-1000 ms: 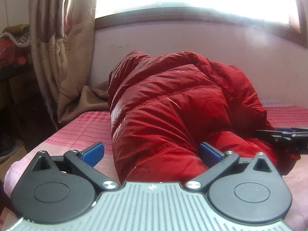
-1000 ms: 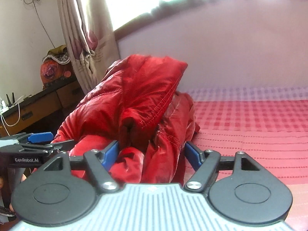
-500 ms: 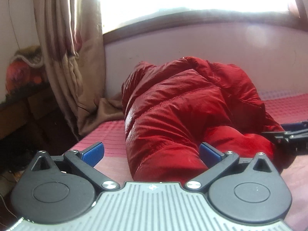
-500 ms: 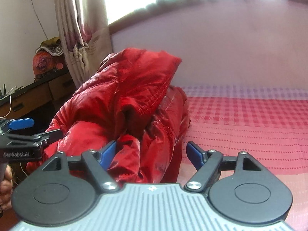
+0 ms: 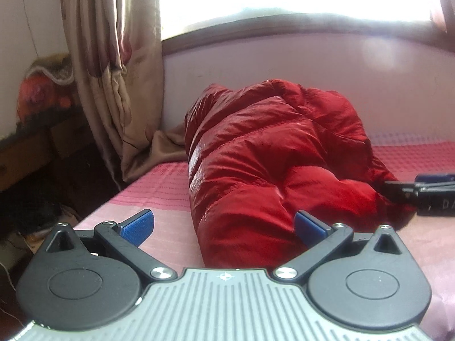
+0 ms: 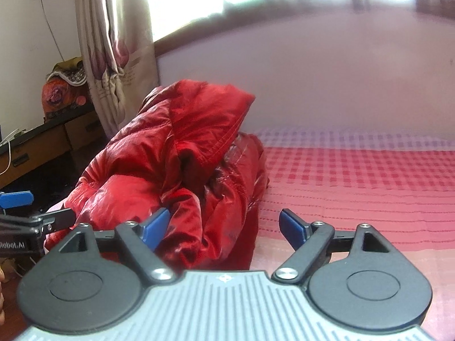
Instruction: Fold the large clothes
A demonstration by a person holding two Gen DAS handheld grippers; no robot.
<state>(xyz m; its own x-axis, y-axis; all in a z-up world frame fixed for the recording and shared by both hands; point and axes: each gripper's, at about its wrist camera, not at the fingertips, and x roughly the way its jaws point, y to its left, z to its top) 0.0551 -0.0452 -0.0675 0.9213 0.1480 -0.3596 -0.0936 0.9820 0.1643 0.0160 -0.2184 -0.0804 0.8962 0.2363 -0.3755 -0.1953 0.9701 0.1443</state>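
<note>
A red puffy down jacket [image 5: 270, 164] lies bunched on the pink checked bed [image 5: 162, 187], near the wall. In the right wrist view the jacket [image 6: 176, 164] shows its hood raised on top. My left gripper [image 5: 224, 227] is open and empty, just in front of the jacket's near end. My right gripper [image 6: 224, 226] is open and empty at the jacket's right side. The right gripper shows at the right edge of the left wrist view [image 5: 426, 193]. The left gripper shows at the left edge of the right wrist view [image 6: 25, 213].
A beige curtain [image 5: 113, 71] hangs at the left and pools on the bed behind the jacket. A lilac wall [image 6: 312, 85] under a bright window runs along the far side of the bed. A wooden cabinet [image 6: 37, 147] with folded bedding stands left of the bed.
Both grippers have pulled back from the jacket, which now looks smaller and farther. Both stay open and hold nothing. The jacket lies as it did.
</note>
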